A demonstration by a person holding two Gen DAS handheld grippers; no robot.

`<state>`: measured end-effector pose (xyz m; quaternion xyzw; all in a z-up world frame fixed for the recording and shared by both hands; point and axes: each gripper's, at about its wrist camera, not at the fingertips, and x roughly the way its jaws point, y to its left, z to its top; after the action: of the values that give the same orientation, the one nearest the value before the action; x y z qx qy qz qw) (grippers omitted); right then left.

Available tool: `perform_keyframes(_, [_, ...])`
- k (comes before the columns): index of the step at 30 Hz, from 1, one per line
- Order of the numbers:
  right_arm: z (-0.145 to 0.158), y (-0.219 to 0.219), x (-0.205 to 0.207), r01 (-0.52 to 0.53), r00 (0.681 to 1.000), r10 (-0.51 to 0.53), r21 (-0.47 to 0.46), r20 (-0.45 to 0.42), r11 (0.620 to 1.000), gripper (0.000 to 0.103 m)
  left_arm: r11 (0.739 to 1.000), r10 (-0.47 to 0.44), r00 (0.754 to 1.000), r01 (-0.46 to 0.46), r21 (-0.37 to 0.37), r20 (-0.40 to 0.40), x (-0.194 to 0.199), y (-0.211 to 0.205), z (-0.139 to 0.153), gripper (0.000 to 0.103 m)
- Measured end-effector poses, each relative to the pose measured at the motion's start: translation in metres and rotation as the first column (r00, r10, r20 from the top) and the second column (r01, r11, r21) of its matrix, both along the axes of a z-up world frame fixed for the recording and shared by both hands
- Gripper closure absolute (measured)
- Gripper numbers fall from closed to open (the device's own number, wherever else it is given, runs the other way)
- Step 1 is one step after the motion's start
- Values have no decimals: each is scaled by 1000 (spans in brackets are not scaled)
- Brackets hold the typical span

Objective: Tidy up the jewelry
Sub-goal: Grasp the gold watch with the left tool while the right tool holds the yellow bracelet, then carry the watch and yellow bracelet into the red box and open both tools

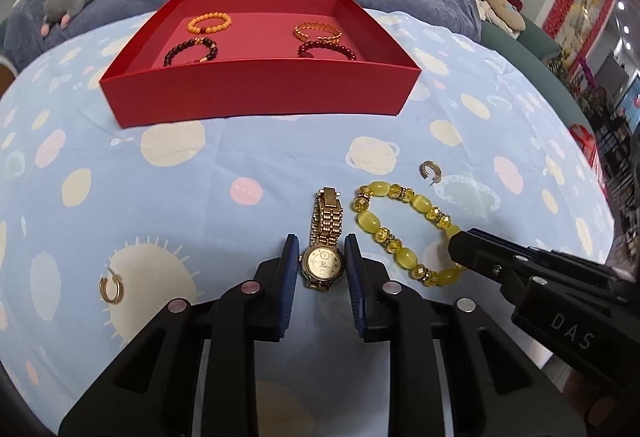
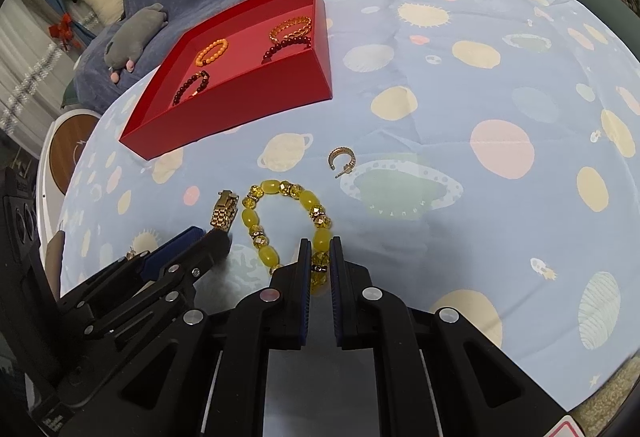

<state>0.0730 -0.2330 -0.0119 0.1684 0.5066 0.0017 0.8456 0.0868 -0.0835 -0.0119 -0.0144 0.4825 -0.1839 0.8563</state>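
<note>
The left tool (image 1: pixel 322 261) straddled the gold watch (image 1: pixel 323 264), pads beside its face, not visibly pressing; its band ran straight ahead toward the red box (image 1: pixel 260 93). Right of the watch, the right tool (image 2: pixel 320 268) was clamped on the yellow bracelet (image 2: pixel 280 221).

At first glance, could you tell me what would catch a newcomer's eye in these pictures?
The bright red box at the far side of the planet-print cloth, with four bracelets lying in it. Nearer, the left gripper straddles a gold watch, and the right gripper is shut on a yellow bead bracelet beside it.
</note>
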Motion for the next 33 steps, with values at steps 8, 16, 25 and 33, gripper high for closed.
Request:
perform_keyframes(8, [21,3,3,-17,999,16,14,46,1000,95,997,41,999,-42,-63,-18,0,21,25,80])
perform_keyframes(16, [45,3,10,-26,996,22,48,86,999,95,994,58,998,-59,-88,-15,10,35,51,80])
perform_keyframes(25, [93,4,52,-83,980,81,4,181,997,95,994,57,997,-51,-101,53,46,46,99,80])
perform_keyframes(33, [133,12,124,-144,952,139,-3,271,990,95,994,59,992,-48,-94,114,113,43,128,80])
